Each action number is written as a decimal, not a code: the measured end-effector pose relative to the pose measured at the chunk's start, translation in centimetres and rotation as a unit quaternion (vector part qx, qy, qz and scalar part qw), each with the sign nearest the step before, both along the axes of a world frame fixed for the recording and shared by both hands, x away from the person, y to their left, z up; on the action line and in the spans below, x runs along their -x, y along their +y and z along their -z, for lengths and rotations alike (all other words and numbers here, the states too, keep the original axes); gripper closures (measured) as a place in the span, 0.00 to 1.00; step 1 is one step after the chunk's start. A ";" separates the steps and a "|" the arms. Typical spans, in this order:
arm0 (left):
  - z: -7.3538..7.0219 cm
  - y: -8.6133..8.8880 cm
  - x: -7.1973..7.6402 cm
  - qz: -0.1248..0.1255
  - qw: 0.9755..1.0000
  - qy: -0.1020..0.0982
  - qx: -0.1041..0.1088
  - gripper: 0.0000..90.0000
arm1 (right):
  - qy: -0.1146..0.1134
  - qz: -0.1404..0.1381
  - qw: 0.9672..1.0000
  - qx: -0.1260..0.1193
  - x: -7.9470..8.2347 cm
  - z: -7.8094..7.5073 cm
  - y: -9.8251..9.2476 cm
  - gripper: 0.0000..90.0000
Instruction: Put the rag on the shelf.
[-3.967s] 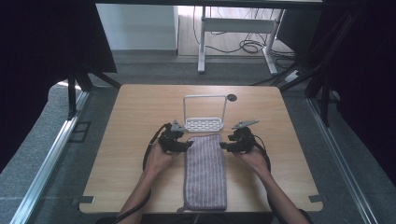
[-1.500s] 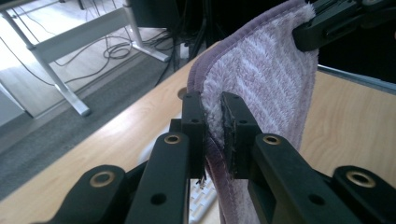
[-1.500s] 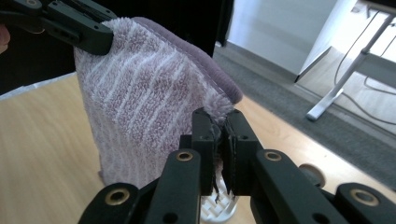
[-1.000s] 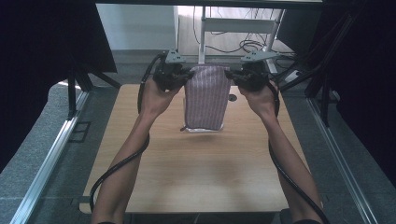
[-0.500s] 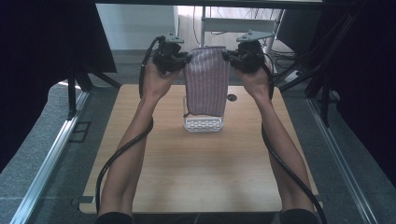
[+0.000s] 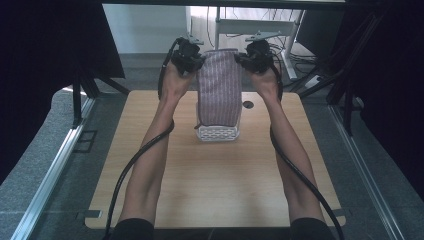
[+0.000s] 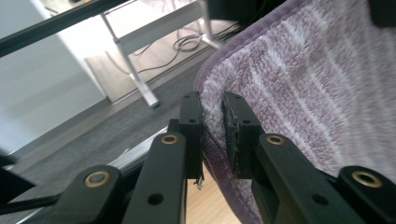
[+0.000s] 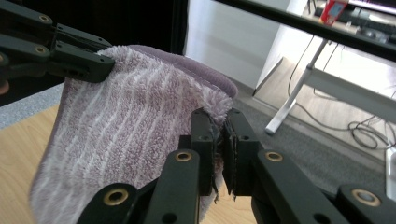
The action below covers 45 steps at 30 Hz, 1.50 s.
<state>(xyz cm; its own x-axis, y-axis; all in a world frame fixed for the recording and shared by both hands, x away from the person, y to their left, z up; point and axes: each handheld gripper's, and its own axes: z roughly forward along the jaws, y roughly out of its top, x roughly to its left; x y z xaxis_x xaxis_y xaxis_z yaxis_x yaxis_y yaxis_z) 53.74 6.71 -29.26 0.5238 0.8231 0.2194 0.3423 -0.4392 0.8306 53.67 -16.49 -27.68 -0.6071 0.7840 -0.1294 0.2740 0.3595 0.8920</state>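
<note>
- Fingers of the left gripper (image 7: 212, 135) are clenched on the towel (image 6: 218, 87), pinching its stitched edge at one upper corner.
- Fingers of the right gripper (image 8: 220, 149) are likewise clamped on the towel at the opposite upper corner; in that view the left gripper's jaws bite the far corner.
- In the high view the left gripper (image 6: 187, 54) and right gripper (image 6: 256, 54) are raised level with each other beyond the far edge of the table (image 6: 165, 200), with the towel's top edge stretched between them.
- Its long axis runs straight down from the fingers, its lower end hanging into or just behind the white basket (image 6: 218, 131) near the middle of the table's far edge; whether it touches I cannot tell.
- Neither hand is nearer: the basket lies midway below both, so lowering looks like the move that would feed the towel in.
</note>
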 end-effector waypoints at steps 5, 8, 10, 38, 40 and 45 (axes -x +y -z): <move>2.6 -0.7 -1.6 -0.017 1.000 0.012 -0.021 0.86 | 0.020 0.008 1.000 0.009 -1.7 2.0 0.3 0.93; 3.8 -1.0 -2.1 -0.018 0.998 0.027 -0.046 0.86 | 0.030 0.011 0.999 0.016 -2.2 3.1 0.5 0.93; 4.6 -1.2 -2.4 -0.021 0.998 0.040 -0.054 0.85 | 0.037 0.011 0.999 0.024 -2.5 3.9 0.7 0.93; 5.6 0.4 1.8 0.047 0.992 0.109 0.032 0.25 | 0.109 -0.042 0.993 -0.024 0.8 7.1 -1.3 0.37; 5.7 0.4 2.2 0.054 0.992 0.113 0.033 0.22 | 0.111 -0.049 0.992 -0.025 1.3 7.2 -1.5 0.35; 6.0 0.2 3.3 0.069 0.990 0.114 0.038 0.17 | 0.115 -0.063 0.991 -0.022 2.5 7.8 -1.7 0.30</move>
